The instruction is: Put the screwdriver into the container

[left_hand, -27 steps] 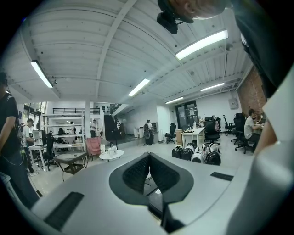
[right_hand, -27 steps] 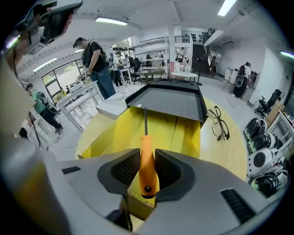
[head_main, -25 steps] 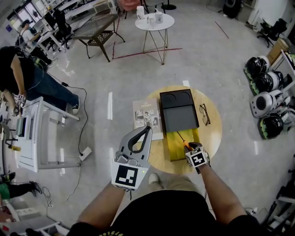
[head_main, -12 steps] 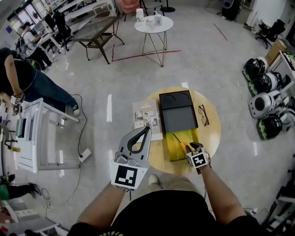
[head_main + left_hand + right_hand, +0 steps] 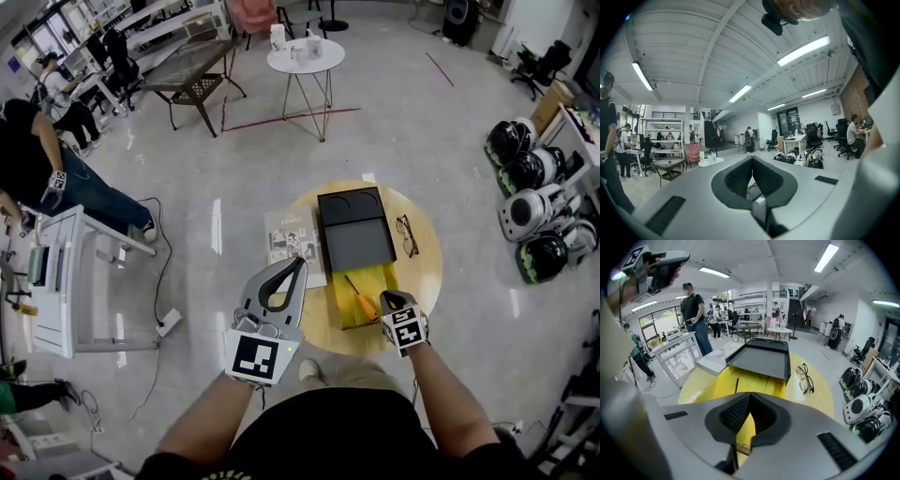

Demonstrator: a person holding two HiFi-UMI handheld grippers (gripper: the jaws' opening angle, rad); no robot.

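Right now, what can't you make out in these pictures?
- Right gripper view: the handle of the screwdriver, hidden behind the shut right gripper; only its shaft shows.
- Head view: print on the magazine, too small to read.
- Left gripper view: the shut left gripper faces the room, so the yellow container is out of frame.

Three cameras: one on the head, one riding each pair of tongs.

The head view looks steeply down from above the person, with the left tongs and right tongs low in frame and the round tabletop just beyond their tips. The left gripper view sits close behind the left tongs and faces about level across the room. The right gripper view sits close behind the right tongs and tilts down, near the tabletop. It shares the dark tray and glasses ahead of its tips with the head view. The white side table, far beyond the tongs, shows in all three.
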